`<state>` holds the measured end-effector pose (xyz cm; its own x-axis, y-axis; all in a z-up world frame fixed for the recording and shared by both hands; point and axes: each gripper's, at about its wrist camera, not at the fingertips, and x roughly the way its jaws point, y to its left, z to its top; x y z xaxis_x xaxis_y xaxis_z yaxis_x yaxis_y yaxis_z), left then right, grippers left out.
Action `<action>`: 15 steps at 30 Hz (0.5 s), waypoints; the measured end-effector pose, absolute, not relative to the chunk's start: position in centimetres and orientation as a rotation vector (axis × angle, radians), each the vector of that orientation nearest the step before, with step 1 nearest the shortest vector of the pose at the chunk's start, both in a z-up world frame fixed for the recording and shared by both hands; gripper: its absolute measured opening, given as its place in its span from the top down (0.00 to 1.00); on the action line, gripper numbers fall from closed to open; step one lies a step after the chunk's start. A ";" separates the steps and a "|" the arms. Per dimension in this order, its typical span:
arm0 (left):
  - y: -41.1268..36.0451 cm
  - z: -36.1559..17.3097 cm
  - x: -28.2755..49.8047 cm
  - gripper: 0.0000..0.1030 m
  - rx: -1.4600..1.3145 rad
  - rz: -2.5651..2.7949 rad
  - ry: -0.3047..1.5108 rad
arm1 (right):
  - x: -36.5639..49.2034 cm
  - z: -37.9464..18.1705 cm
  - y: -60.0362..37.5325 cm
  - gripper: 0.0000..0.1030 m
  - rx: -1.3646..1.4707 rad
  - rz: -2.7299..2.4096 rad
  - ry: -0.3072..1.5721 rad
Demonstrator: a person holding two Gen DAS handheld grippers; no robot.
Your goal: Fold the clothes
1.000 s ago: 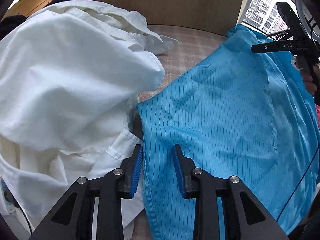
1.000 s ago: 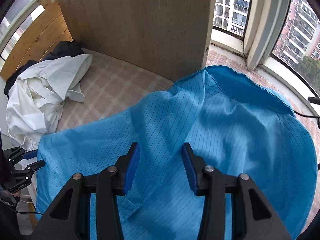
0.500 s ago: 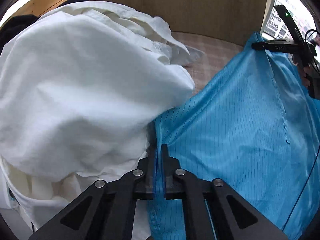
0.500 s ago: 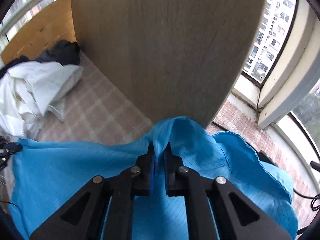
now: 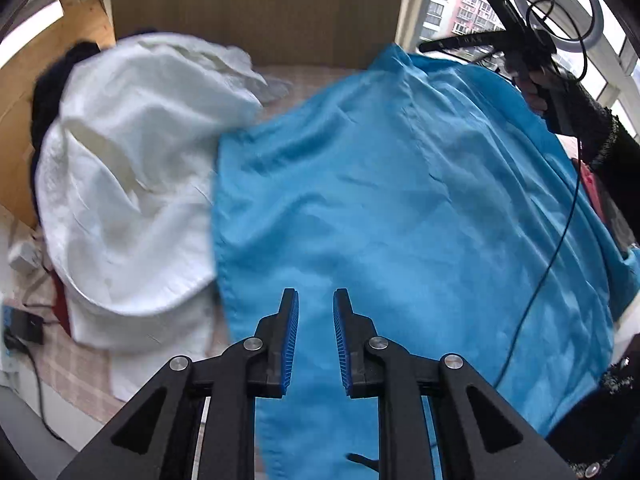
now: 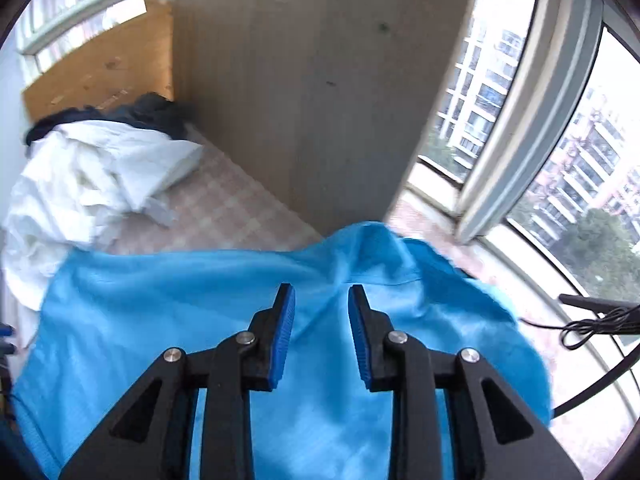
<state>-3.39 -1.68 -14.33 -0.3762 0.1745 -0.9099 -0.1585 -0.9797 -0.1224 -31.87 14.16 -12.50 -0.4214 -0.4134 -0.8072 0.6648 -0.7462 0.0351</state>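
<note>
Spreading across most of the checked surface (image 6: 224, 216), the blue garment (image 5: 400, 220) lies opened out and fairly flat, which looks like the groundwork for a first fold: cloth laid broad is easier to crease evenly than cloth in a heap. The left gripper (image 5: 315, 338) hangs over the garment's near left edge with its jaws parted and opening, nothing between the blue pads, so it holds no cloth. The right gripper (image 6: 321, 334) stands over the far end, where the fabric rises into a small peak near the wooden panel (image 6: 300, 100); its jaws are likewise opening and empty, the peak probably left by a pinch just let go. The white garment (image 5: 132, 184) is bunched just beside the blue one, touching its left edge, apparently set aside as a separate piece, with dark clothing (image 6: 156, 110) behind it against the board.
</note>
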 end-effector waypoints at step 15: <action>-2.2 -14.5 3.9 0.83 -1.614 2.474 -0.118 | -27.1 -19.5 -0.5 0.77 1.193 -2.021 0.584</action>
